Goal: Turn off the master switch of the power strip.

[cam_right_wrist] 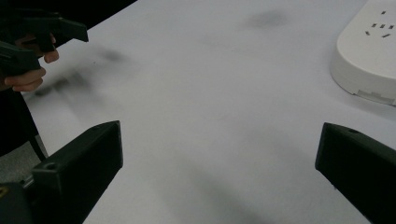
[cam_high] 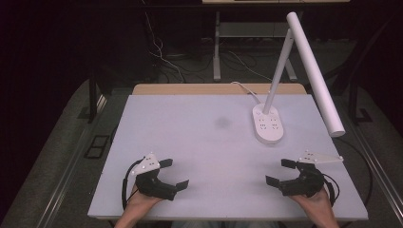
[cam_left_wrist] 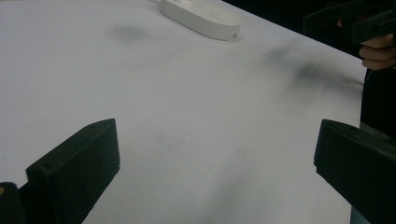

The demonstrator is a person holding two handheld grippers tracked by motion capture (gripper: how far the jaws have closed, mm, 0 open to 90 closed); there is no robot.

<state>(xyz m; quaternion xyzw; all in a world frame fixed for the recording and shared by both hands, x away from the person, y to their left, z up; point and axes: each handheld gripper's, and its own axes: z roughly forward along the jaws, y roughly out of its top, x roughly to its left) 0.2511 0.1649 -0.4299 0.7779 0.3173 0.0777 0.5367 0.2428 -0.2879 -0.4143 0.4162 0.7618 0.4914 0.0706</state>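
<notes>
Lamp (cam_high: 313, 71) bar slants down-right | left hand-held gripper (cam_high: 173, 174) wide | right hand-held gripper (cam_high: 279, 172) wide

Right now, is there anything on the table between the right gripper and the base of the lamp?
Nothing visible. The right gripper is open near the front edge, and only bare white table lies between it and the lamp base.

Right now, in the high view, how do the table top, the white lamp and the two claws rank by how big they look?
1. Table top, largest by far.
2. White lamp.
3. Left claw and right claw: smallest, alike in size, so I leave them unranked.
</notes>
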